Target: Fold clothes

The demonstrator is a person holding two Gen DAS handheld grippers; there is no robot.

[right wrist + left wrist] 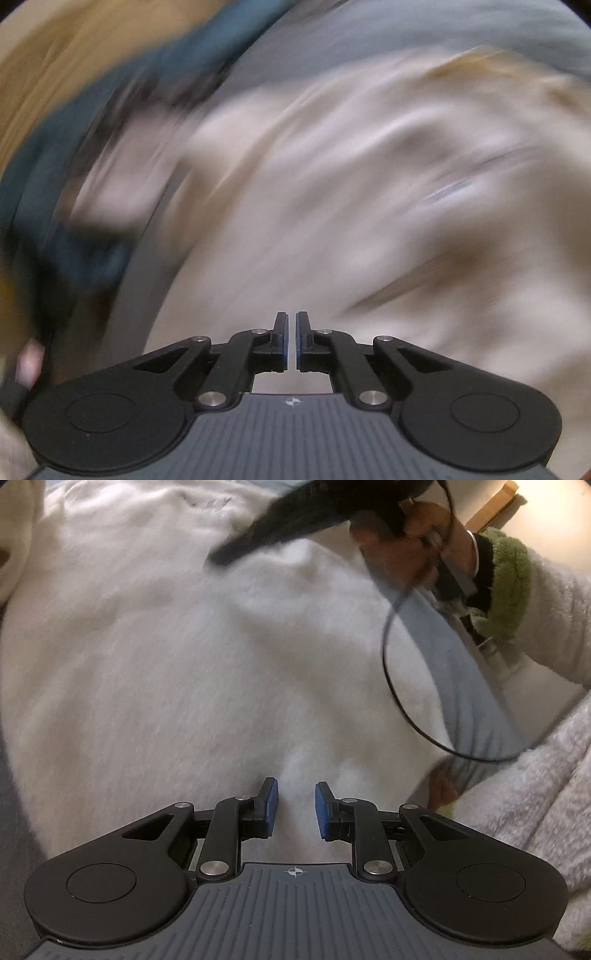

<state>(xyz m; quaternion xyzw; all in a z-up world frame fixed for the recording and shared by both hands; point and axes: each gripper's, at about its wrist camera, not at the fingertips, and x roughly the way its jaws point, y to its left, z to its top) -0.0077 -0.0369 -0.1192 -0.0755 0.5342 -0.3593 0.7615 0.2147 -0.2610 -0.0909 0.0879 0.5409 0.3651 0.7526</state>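
Left hand-held gripper (295, 806) sits at the bottom centre of its frame, its blue pads (272, 805) apart with nothing between them, hovering over a white fleece garment (177, 657) that fills most of the view. Whether the pads touch the fleece cannot be told. At the upper right of the frame the right hand (402, 550) grips the dark body of the other tool (295, 520) (blurred), with a thin black cable (391, 686) looping down at the right. A fluffy white sleeve with a green cuff (509, 583) covers that wrist. A pale blue strip (454, 672) shows beside the garment's right edge.

Right hand-held gripper (291, 341), at the bottom centre of its own frame, has its pads nearly together, a narrow slit between them and no cloth caught there. Everything beyond is heavily smeared: the pale garment (351, 184) across the middle and right, a teal cloth (74, 147) at the left.
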